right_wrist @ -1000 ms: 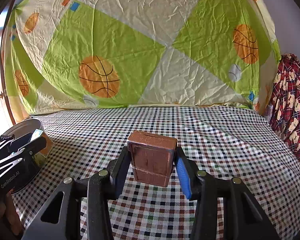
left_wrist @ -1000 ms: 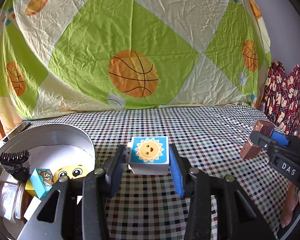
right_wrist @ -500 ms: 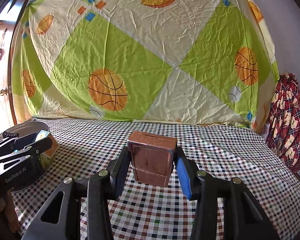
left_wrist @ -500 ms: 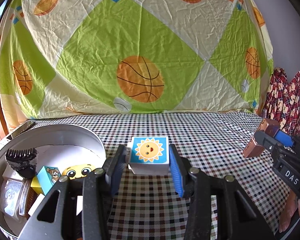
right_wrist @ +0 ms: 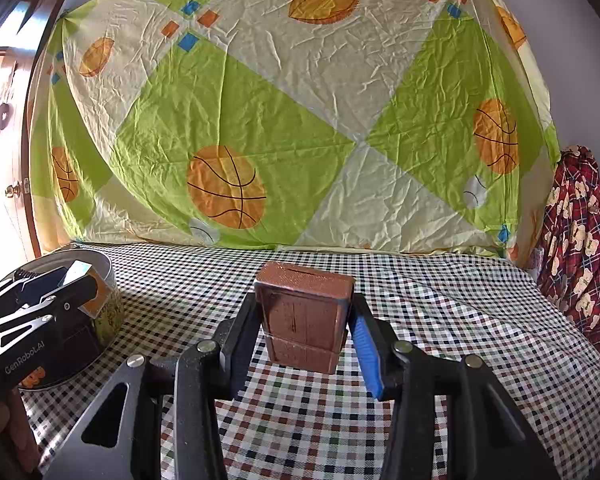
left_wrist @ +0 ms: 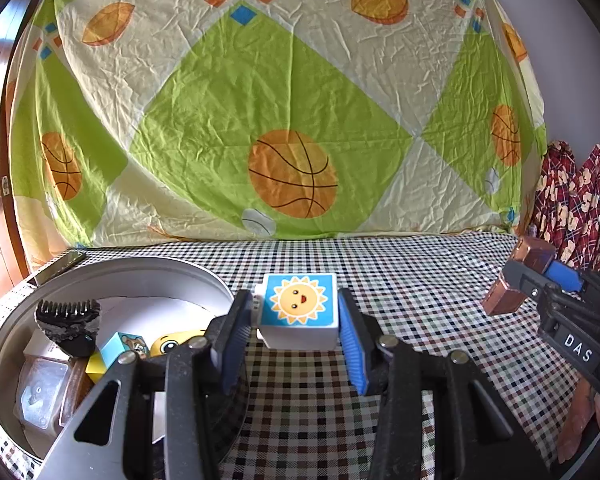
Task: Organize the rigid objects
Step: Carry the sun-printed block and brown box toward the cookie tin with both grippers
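Observation:
My left gripper (left_wrist: 296,322) is shut on a white block with a blue sun picture (left_wrist: 298,310), held above the checkered cloth just right of the round metal tin (left_wrist: 112,276). My right gripper (right_wrist: 306,320) is shut on a copper-brown box (right_wrist: 304,316), held above the cloth's middle. The right gripper with the brown box (left_wrist: 516,276) shows at the right edge of the left wrist view. The left gripper (right_wrist: 40,304) shows at the left of the right wrist view, in front of the tin (right_wrist: 108,304).
The tin holds a black comb-like piece (left_wrist: 68,320), a blue picture block (left_wrist: 124,346), a yellow face toy (left_wrist: 172,342) and clear plastic boxes (left_wrist: 40,392). A basketball-print sheet (left_wrist: 292,100) hangs behind the table. Red plaid fabric (right_wrist: 588,240) hangs at the right.
Both grippers have risen and tilted up a little, each keeping its object. More of the sheet shows, and the tin sits lower in the left wrist view.

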Motion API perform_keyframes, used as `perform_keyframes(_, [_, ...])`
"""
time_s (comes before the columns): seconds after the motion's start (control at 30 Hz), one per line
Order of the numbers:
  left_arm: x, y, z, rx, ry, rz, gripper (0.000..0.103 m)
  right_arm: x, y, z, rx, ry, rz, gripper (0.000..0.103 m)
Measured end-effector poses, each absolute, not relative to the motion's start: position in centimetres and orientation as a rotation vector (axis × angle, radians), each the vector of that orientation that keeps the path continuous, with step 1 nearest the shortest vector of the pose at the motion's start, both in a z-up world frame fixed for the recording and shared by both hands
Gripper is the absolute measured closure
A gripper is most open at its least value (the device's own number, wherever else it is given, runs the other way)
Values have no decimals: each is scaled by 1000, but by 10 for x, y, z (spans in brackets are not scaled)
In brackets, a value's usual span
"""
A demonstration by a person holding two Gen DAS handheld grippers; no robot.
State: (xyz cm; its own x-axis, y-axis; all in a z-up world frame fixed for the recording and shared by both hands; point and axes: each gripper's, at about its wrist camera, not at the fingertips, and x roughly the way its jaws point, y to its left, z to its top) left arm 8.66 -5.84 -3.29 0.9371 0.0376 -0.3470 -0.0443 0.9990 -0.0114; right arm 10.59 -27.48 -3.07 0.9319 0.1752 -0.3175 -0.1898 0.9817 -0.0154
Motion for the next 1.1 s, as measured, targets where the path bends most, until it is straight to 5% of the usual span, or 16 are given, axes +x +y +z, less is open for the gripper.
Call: perform_keyframes(1.1, [51,-20,-27,-76,251,99,61,81,-215,-27,-16,268,287,55])
